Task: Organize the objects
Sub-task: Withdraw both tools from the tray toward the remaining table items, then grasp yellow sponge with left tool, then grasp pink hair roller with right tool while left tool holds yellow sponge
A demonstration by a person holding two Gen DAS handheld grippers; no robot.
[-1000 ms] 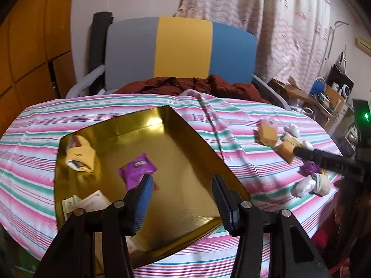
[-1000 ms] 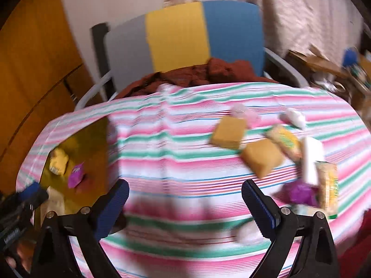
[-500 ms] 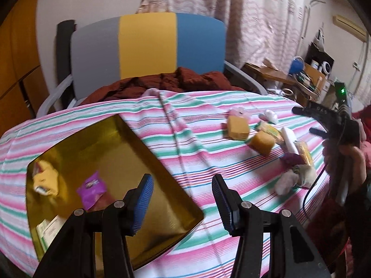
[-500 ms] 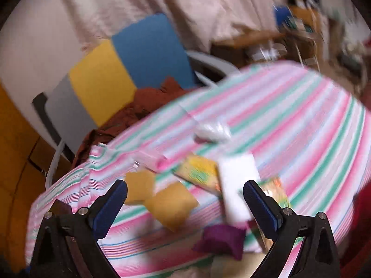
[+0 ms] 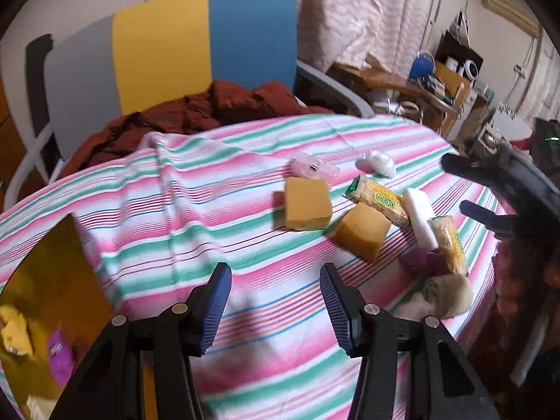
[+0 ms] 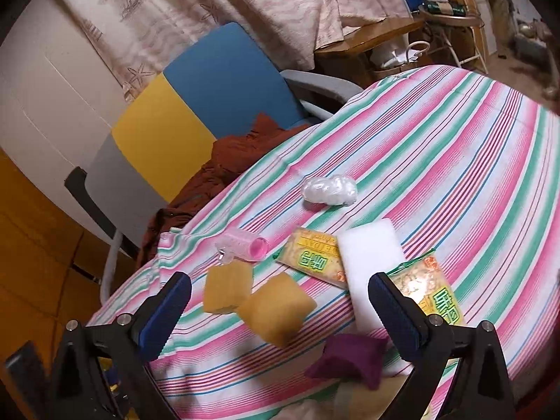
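Left wrist view shows your left gripper hanging over the striped cloth on the bench, jaws spread wide and holding nothing. At the lower left edge sits the gold tray, with a yellow item and a purple packet inside it. Ahead and to the right lie the loose things: two yellow sponges, touching or nearly so, a pink roller, a white wad, a green-and-yellow snack packet and a white block.

On the right wrist view, your right gripper is also released and empty, its jaws straddling the nearer sponge from above without touching it. A dark purple pouch lies close below, and a second snack packet rests beside the right jaw.
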